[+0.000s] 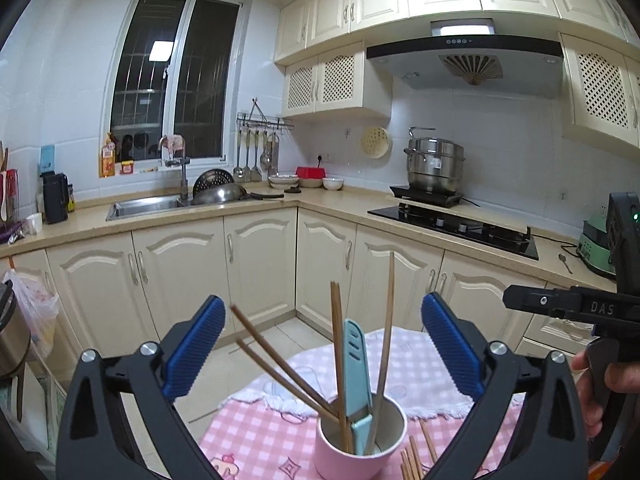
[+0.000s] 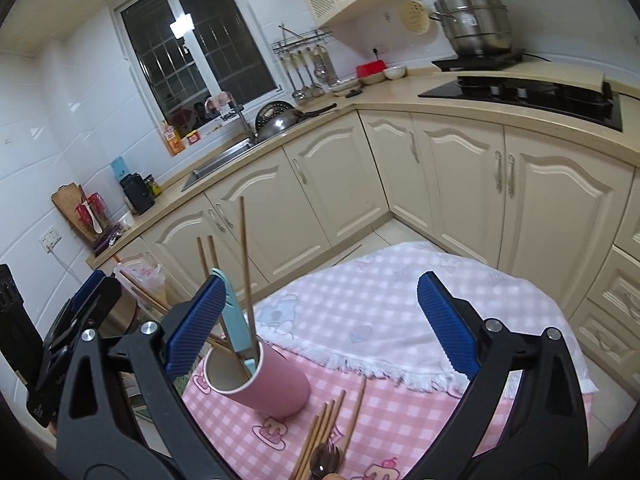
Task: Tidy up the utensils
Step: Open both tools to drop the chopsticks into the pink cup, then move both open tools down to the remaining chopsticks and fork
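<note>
From the left wrist view, we hold the left tool [image 1: 322,346] with its blue pads spread wide and nothing between them, hovering just short of the pink cup [image 1: 360,446]. The cup stands upright near the near edge of the table [image 1: 248,436], on the pink checked cloth, so that it can serve as the holder for the utensils. Several wooden chopsticks [image 1: 338,356] already stand in it, some leaning out to the left because the cup is wide and they rest against its rim. A light blue utensil [image 1: 356,368] stands among them, handle end down inside the cup. More loose chopsticks [image 1: 416,456] lie flat on the cloth just to the right of the cup, not yet put away. At the right edge we see the right tool's black body [image 1: 568,304] and the hand gripping its handle.

From the right wrist view, we hold the right tool [image 2: 320,328] just as wide, empty, and pointing down toward the table. The cup [image 2: 276,384] sits to its left, close to the table's left edge. The loose chopsticks [image 2: 332,432] lie between the cup and the near edge, and a dark metal spoon [image 2: 324,464] rests just beside them. We judge these are the next things to gather, and the spread pads suit reaching for them.
</note>
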Tool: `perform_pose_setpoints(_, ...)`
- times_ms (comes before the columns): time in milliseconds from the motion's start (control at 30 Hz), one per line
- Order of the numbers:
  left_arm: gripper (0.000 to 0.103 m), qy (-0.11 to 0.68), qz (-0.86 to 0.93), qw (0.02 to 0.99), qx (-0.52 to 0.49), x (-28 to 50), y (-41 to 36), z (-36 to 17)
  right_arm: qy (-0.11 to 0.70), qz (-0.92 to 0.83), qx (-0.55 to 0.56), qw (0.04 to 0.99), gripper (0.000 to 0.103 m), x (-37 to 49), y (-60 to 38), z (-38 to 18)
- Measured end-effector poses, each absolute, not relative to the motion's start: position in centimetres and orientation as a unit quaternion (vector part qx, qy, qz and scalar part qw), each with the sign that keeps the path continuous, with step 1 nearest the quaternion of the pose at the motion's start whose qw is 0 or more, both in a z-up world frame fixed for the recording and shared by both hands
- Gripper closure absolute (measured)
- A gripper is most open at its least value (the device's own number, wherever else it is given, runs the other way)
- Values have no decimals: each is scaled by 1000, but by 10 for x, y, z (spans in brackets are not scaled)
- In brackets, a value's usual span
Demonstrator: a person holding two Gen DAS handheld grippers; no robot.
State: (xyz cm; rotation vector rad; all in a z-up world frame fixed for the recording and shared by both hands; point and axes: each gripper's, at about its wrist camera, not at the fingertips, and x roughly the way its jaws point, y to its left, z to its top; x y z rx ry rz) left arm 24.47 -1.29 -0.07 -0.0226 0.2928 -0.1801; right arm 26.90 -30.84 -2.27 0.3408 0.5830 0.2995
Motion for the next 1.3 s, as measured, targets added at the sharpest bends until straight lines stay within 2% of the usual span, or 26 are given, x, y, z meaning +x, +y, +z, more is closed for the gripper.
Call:
perform_pose_setpoints(933, 6, 269, -119, 956, 10, 202, -24, -78, 402, 92, 133, 901, 8, 224, -316, -87)
perform_pose_setpoints(1300, 6, 354, -140, 923, 58, 195, -49, -136, 461, 90, 123, 874, 8, 207, -309, -134)
